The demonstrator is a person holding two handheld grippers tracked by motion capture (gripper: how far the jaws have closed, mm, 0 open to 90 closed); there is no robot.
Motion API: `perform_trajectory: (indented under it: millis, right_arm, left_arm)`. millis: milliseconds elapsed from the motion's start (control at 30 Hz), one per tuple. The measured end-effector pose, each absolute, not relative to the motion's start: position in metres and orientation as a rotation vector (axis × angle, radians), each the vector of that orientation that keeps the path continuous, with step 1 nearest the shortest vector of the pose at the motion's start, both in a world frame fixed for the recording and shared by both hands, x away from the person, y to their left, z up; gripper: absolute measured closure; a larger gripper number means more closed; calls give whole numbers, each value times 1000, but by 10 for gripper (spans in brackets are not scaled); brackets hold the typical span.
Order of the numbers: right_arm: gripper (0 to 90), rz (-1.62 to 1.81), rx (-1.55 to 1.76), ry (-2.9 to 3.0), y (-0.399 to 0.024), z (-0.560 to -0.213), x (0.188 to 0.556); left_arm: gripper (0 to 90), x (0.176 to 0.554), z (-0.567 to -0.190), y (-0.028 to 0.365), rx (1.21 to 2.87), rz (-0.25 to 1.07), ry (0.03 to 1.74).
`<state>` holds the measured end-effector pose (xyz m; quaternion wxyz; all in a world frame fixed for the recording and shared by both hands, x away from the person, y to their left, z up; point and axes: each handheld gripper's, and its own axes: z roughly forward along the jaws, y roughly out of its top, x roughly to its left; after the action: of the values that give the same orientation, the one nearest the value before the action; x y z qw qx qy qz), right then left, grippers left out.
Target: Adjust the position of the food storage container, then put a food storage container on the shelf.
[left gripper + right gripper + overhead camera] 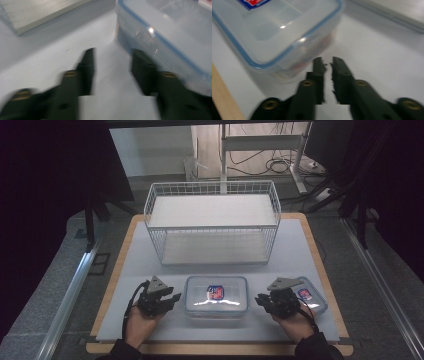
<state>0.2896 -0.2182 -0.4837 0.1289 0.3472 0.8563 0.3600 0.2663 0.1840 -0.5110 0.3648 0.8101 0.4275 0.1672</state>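
The clear lidded container (216,296) lies on the white mat (140,255) between our two grippers. Our left gripper (172,298) sits just beside its left end, jaws standing well apart with nothing between them; in the left gripper view the container's (172,37) blue-edged wall runs close by one jaw. Our right gripper (261,299) sits just off the right end, jaws parted by a narrow gap, empty. Behind our right hand (295,322) lies a second container (310,297). Farther back stands a white wire basket (212,222).
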Motion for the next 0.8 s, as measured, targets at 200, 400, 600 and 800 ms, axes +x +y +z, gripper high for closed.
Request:
perform_trajectory:
  millis: [200, 400, 600, 800]
  right_arm:
    - [362, 1135, 1005, 2447, -233, -484, 293]
    - [210, 1116, 994, 2430, -235, -489, 297]
    - [141, 1121, 1007, 2412, -239, -490, 299]
    - [120, 1120, 1005, 2415, -238, -491, 300]
  left_arm:
    - [129, 258, -516, 191, 2153, 411, 1078]
    - [80, 258, -517, 191, 2130, 424, 1061]
    - [59, 259, -516, 193, 2082, 447, 1038]
    - [38, 260, -520, 191, 2105, 440, 1015]
